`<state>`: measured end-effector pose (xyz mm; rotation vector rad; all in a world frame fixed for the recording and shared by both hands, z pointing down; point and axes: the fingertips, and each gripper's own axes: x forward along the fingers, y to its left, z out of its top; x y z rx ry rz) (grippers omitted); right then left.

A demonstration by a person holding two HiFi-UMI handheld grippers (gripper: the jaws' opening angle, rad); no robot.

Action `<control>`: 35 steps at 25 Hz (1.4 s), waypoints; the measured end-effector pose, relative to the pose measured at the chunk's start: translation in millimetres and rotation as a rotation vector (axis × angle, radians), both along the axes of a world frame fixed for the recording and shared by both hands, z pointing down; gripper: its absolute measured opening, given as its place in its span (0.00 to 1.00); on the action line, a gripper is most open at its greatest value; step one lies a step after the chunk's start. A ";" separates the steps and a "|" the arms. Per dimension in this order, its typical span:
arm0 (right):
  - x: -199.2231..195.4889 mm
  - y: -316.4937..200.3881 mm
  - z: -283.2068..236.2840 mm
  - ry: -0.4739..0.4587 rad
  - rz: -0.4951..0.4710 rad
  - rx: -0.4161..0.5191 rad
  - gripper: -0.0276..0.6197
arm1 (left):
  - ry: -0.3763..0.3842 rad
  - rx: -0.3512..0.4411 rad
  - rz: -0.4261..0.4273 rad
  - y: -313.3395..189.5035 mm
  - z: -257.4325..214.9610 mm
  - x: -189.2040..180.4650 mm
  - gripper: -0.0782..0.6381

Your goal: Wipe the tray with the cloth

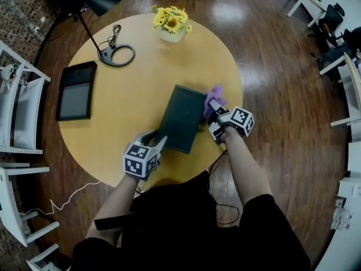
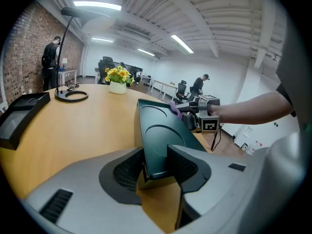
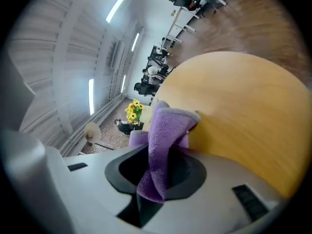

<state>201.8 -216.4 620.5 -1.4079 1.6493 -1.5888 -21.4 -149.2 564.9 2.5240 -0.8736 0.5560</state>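
A dark green tray (image 1: 181,117) lies lengthwise on the round wooden table (image 1: 113,129), its near end towards me. My left gripper (image 1: 157,141) is at the tray's near left corner. In the left gripper view the tray (image 2: 161,130) has its near edge between the jaws of that gripper (image 2: 156,167), pressed from both sides and tipped up at an angle. My right gripper (image 1: 218,116) is at the tray's right edge, shut on a purple cloth (image 1: 213,99). The cloth (image 3: 165,145) hangs folded out of the right gripper (image 3: 158,179) and touches the tray's far rim as a purple cloth (image 2: 174,107).
A vase of yellow flowers (image 1: 171,22) stands at the table's far edge. A desk lamp's ring base (image 1: 119,55) and a black flat tray (image 1: 76,90) sit on the left part. White chairs (image 1: 22,106) stand left of the table. People stand far off in the room.
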 end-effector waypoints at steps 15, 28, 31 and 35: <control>-55.5 70.8 8.6 0.162 -0.292 -0.075 0.18 | -0.001 0.005 0.013 1.2 1.2 -0.4 0.32; -92.6 128.3 6.3 -0.148 0.041 0.009 0.18 | 0.014 0.011 -0.018 -0.6 1.6 -1.0 0.32; -103.3 140.4 10.6 -0.198 0.061 0.011 0.18 | 0.017 0.011 -0.020 -2.7 3.9 -2.4 0.32; -117.4 157.4 8.5 -0.218 0.027 0.018 0.18 | 0.033 -0.010 -0.032 -3.2 5.3 -5.7 0.32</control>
